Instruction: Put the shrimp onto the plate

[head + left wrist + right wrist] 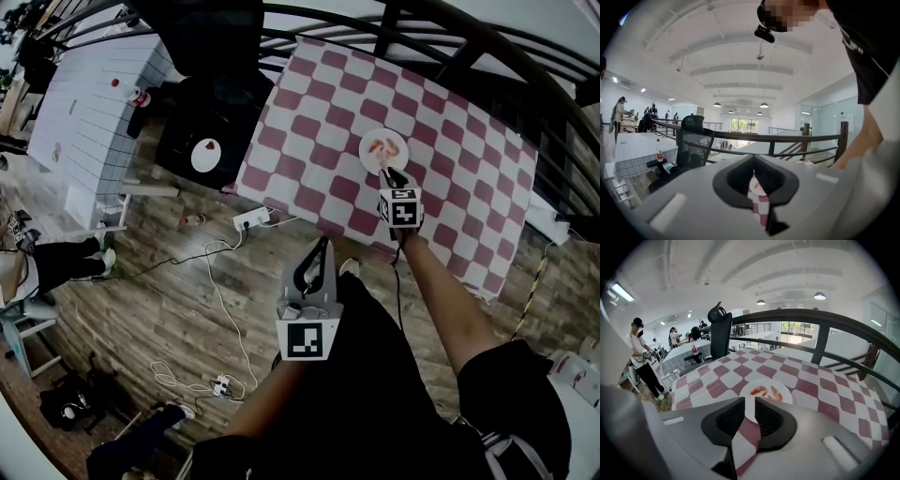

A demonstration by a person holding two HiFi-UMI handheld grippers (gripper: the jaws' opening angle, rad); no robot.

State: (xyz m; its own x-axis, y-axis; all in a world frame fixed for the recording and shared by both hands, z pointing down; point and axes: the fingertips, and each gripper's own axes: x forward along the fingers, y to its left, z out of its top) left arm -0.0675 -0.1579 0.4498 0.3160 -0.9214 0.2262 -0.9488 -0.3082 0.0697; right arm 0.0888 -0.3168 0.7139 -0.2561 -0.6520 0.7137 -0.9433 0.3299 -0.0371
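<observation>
Tablecloth (450, 122): shrimp (766, 391) just beyond right tongs (749, 405)

So the right arm (441, 300) is stretched way out, forearm bare, and the right gripper (388, 178) has its tips right at the near rim of the plate (384, 134). Its jaws are a little apart with nothing between them. The left gripper (320, 249) hangs well short of the plate and off to its left, nose aimed toward it, jaws pinched together, empty too. The left forearm (272, 403) is tucked in close to the body.
</observation>
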